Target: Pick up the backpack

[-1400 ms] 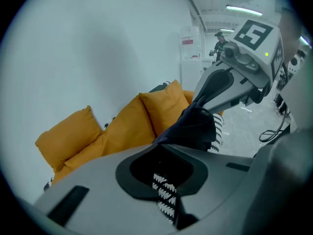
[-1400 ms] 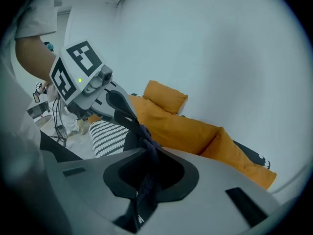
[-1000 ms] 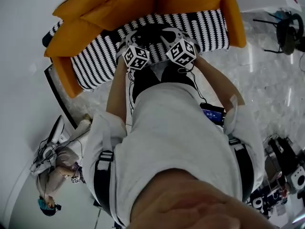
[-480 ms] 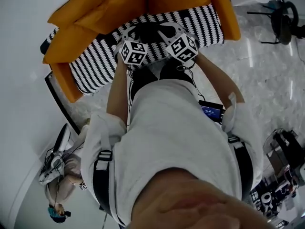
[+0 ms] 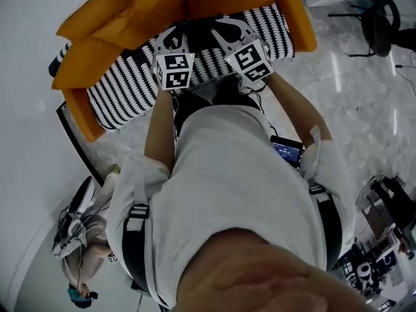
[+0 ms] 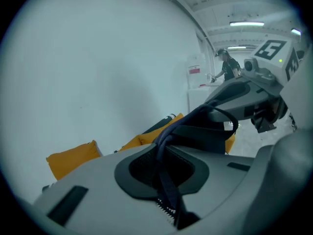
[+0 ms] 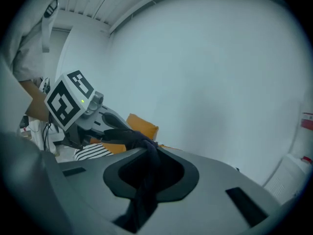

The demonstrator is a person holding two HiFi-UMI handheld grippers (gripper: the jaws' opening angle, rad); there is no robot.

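The black backpack (image 5: pixel 197 36) hangs between my two grippers over the striped sofa seat (image 5: pixel 120 90). My left gripper (image 5: pixel 170 44) points up and away. In the left gripper view its jaws (image 6: pixel 168 182) are closing, and a dark backpack strap (image 6: pixel 193 131) is pinched between them. My right gripper (image 5: pixel 227 34) stands beside it, shut on another dark strap (image 7: pixel 146 163) that runs down through its jaws (image 7: pixel 142 192). Each gripper shows in the other's view: the right gripper (image 6: pixel 254 99), the left gripper (image 7: pixel 73 104). Most of the bag's body is hidden behind the grippers and my torso.
An orange sofa (image 5: pixel 149 12) with cushions stands against the white wall. A person sits on the floor at lower left (image 5: pixel 78 236). A small lit screen (image 5: pixel 286 151) hangs at my right hip. A black chair (image 5: pixel 383 18) is at top right, and equipment (image 5: pixel 383 239) at lower right.
The two marker cubes have drawn a little apart, and the left one has turned and shifted left. The sofa has slid up and left in the head view.
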